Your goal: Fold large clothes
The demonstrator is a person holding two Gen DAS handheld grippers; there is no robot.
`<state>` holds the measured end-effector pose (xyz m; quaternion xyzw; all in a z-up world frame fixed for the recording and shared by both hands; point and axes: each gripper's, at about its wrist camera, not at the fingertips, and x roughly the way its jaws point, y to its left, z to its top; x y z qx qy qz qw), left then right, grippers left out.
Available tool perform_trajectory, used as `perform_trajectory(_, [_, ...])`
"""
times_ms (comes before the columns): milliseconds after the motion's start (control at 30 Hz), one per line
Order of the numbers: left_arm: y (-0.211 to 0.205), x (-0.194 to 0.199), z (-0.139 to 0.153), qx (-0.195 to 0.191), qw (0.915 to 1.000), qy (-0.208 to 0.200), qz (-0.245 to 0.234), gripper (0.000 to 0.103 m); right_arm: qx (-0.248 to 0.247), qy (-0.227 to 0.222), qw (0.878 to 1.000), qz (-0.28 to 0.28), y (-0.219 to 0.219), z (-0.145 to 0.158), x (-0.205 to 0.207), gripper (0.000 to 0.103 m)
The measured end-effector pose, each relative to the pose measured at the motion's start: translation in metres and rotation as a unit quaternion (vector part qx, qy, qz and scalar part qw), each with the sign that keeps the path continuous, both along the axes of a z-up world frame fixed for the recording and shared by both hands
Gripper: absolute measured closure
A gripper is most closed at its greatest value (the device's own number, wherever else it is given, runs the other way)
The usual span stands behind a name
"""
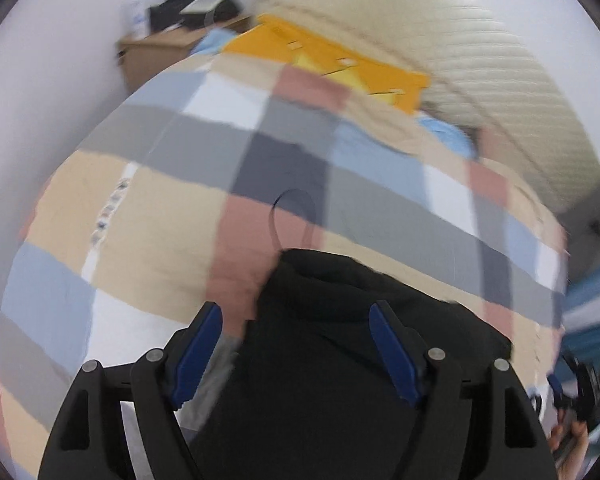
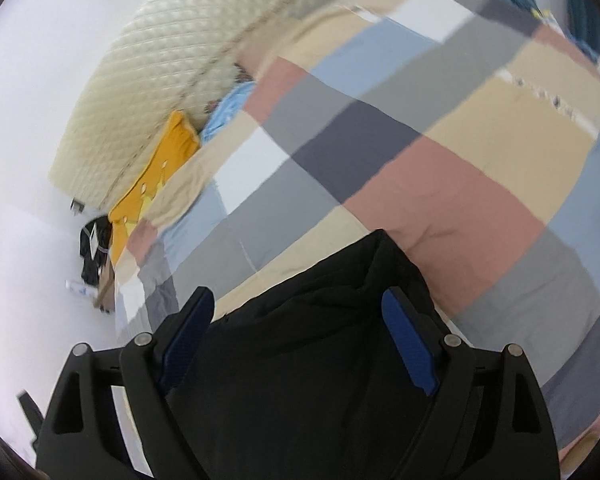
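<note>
**Both grippers wide open above a black garment on the checked bedspread**

The left gripper [image 1: 296, 344] stands with its jaws spread wide, blue pads [image 1: 198, 356] well apart and pressing on nothing. The black garment [image 1: 332, 360] lies below and between the fingers, not clamped. It runs from the bottom of the left wrist view up to a narrow, rounded end that points away from the camera, its long axis roughly along the gripper's own line. A thin dark loop [image 1: 292, 216] lies on the checked bedspread [image 1: 160, 220] just beyond that end.

The right gripper [image 2: 300, 328] is likewise spread wide, its blue pads [image 2: 410, 344] clear of the cloth. Here the black garment [image 2: 320, 360] fills the lower middle of the view and tapers to a peak pointing up and slightly right, lying on the checked bedspread [image 2: 420, 140]. At the bed's far edge lies an orange cloth [image 2: 156, 176] beside a cream quilted headboard [image 2: 160, 80]. Both views are blurred.
</note>
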<state>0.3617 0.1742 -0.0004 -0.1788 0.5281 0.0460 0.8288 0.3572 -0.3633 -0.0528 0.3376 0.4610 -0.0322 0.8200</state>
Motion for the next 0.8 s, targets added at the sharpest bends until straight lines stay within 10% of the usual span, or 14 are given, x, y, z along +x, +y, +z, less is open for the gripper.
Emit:
perform_trajectory(300, [-0.127, -0.023, -0.01, 0.094, 0.98, -0.119, -0.128, 0.027, -0.118, -0.077, 0.981, 0.13, 0.113, 0.018, -0.008, 0.019])
perform_trajectory(467, [-0.169, -0.02, -0.054, 0.185, 0.9562, -0.156, -0.165, 0.027, -0.139, -0.087, 0.969, 0.186, 0.161, -0.017, -0.002, 0.053])
perform_trajectory(800, [-0.171, -0.003, -0.129, 0.136, 0.9618, -0.146, -0.187, 0.026, -0.178, -0.091, 0.959, 0.199, 0.186, -0.088, 0.008, 0.055])
